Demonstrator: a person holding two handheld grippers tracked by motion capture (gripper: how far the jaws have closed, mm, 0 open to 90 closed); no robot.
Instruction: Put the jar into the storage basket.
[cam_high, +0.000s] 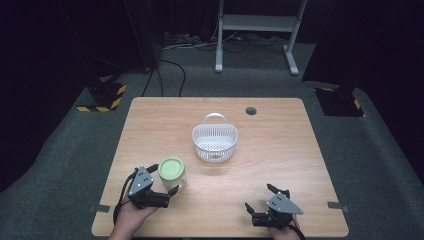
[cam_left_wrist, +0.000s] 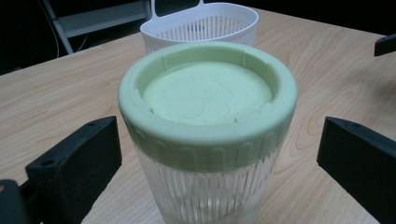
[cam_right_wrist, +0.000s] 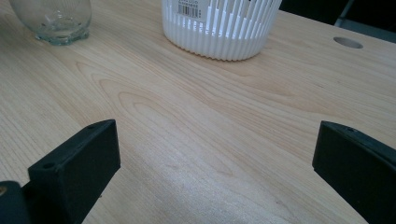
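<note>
A ribbed clear glass jar (cam_left_wrist: 208, 135) with a pale green screw lid stands upright at the wooden table's (cam_high: 280, 150) near-left, between the spread jaws of the left claw (cam_high: 167, 187), untouched. The white slotted plastic basket (cam_high: 215, 142) sits mid-table, seemingly empty; the right gripper view shows its barcode sticker. The right claw (cam_high: 260, 200) gapes over bare wood.

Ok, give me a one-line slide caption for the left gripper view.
Open left gripper straddles a ribbed clear jar with a pale green lid, white slotted basket behind.
</note>
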